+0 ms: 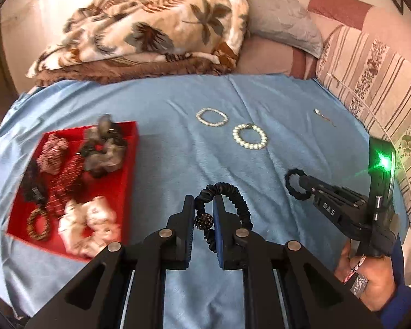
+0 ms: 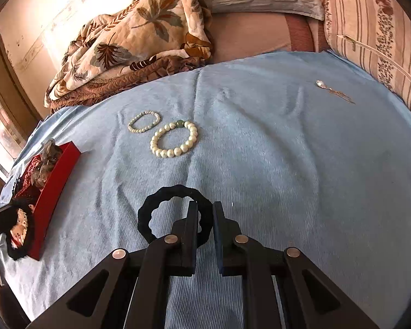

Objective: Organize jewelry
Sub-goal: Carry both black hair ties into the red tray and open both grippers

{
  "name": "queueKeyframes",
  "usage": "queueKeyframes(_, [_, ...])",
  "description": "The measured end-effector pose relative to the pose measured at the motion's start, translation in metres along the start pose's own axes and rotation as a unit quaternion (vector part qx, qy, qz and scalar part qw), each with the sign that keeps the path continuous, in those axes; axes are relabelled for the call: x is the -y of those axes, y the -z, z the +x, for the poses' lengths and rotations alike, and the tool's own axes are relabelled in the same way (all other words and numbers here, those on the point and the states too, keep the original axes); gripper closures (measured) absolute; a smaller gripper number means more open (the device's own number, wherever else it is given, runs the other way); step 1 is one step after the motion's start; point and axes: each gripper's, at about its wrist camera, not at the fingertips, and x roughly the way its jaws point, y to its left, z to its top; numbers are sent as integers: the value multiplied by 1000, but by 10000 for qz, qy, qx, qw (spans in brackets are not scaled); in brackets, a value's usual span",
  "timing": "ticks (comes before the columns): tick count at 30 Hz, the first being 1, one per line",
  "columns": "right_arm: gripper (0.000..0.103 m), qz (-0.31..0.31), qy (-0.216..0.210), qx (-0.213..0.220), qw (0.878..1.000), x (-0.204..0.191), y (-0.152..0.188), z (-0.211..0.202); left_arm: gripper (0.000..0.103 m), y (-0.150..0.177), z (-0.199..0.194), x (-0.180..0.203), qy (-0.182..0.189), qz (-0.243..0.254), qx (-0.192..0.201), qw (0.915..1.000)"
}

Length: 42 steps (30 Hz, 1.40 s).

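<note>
My left gripper (image 1: 204, 204) is shut on a black ruched hair tie with a studded bead (image 1: 233, 194), held above the blue cloth beside the red tray (image 1: 130, 148). My right gripper (image 2: 205, 208) is shut on a black wavy hair ring (image 2: 150, 208); it also shows in the left wrist view (image 1: 294, 183). Two pearl bracelets lie on the cloth, a small one (image 1: 212, 117) (image 2: 144, 121) and a larger one (image 1: 250, 137) (image 2: 174, 139). A silver pendant (image 1: 324, 117) (image 2: 334, 91) lies at the far right.
The red tray holds several scrunchies (image 1: 104, 148) and hair ties. A folded leaf-print blanket (image 1: 150, 27) and a grey pillow (image 1: 285, 24) lie behind the cloth. A striped cushion (image 1: 375, 82) borders the right side.
</note>
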Motion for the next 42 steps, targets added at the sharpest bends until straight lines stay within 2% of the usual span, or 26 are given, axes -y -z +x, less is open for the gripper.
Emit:
queueKeyframes(11, [92,-155,-120,-33,9998,-27,26,-42,90,20,-48,-78,-301,-816,237,9959])
queueKeyframes(21, [92,-839,-587,132,9947,-98,17,-76,90,37,-84,-155,-684,-1665,498,9824])
queueKeyframes(33, [91,-1477,-1040,19,9835,-181,11,-77,90,57,-88,-196,-662,-2127,506,9736])
queueKeyframes(42, [91,-1885,-1184,-145,9748,-232,-2,-56,90,63,-67,-213,-428,-2413,371,9688])
